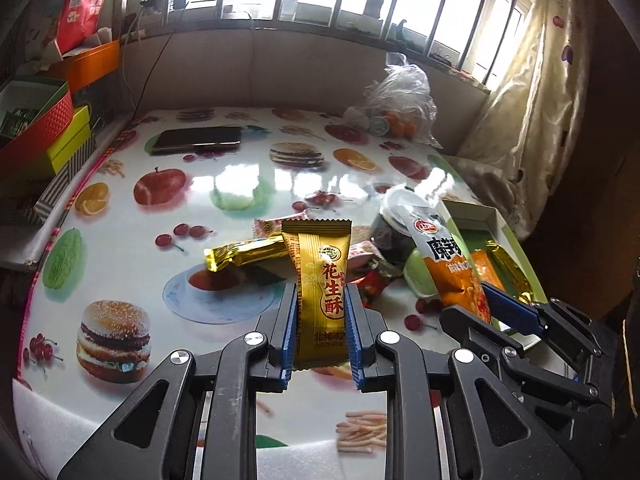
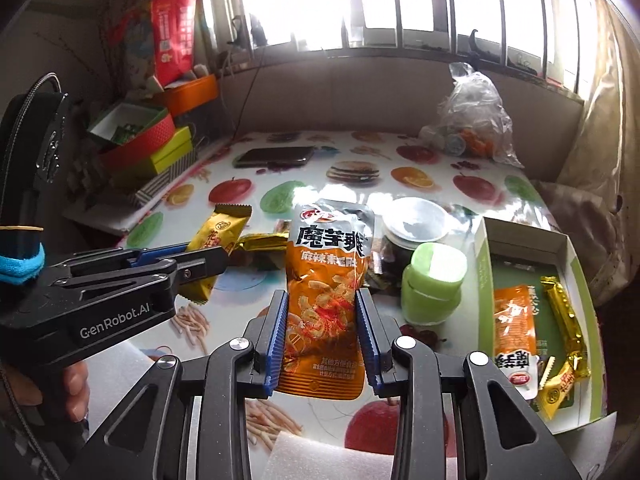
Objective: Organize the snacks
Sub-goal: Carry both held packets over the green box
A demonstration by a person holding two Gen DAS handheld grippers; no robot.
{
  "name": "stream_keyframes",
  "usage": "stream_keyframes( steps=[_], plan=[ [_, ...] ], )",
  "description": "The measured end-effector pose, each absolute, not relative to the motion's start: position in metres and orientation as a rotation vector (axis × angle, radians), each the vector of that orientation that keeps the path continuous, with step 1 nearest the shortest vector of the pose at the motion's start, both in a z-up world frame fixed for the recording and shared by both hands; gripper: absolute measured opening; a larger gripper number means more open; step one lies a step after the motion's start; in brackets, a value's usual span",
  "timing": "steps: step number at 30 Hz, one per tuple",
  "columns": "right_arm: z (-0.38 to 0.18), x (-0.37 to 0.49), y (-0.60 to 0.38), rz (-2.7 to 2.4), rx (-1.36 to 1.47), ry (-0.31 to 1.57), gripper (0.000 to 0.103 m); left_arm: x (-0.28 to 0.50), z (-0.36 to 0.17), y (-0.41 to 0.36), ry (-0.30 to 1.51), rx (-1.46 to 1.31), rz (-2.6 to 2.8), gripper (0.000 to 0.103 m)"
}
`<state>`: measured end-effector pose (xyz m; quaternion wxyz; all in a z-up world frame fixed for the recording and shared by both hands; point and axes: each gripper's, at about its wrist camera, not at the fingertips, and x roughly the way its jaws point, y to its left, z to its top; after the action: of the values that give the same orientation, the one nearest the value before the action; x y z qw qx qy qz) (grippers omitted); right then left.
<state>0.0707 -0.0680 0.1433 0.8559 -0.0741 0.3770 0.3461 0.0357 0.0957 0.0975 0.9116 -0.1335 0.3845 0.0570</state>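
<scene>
While the left gripper (image 1: pixel 321 316) clamps a glossy gold foil peanut-candy wrapper (image 1: pixel 319 280) upright above the fruit-printed tablecloth (image 1: pixel 240 184), the right gripper (image 2: pixel 322 336) clamps a crinkled orange-and-silver snack pouch (image 2: pixel 326 280) beside the shallow white-and-green cardboard box (image 2: pixel 520 236).

Fruit-print table (image 2: pixel 304 196), phone (image 2: pixel 274 157), plastic bag (image 2: pixel 476 120), green jar (image 2: pixel 434 280), snack box (image 2: pixel 486 276)

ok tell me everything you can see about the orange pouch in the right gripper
The orange konjac snack pouch is a glossy foil-look sachet: silver-grey top with bold dark Chinese characters and a red round logo, orange body with a food picture and small print. It looks sealed and slightly crinkled. It stands roughly upright, clamped at its lower sides between the right gripper blue ribbed pads, held above the table with nothing else visibly touching it.
</scene>
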Motion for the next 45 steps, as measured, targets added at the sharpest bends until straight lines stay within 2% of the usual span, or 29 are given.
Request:
stream_keyframes(
  steps=[22, 45],
  plan=[
    [0.153, 0.098, -0.190, 0.448, -0.063, 0.781, 0.031, 0.097, 0.128, -0.014, 0.787, -0.184, -0.129, 0.023],
    [0.109, 0.138, -0.239, 0.319, -0.037, 0.874, 0.031, 0.159, 0.095, -0.082, 0.917, -0.168, -0.226, 0.023]
  ],
)
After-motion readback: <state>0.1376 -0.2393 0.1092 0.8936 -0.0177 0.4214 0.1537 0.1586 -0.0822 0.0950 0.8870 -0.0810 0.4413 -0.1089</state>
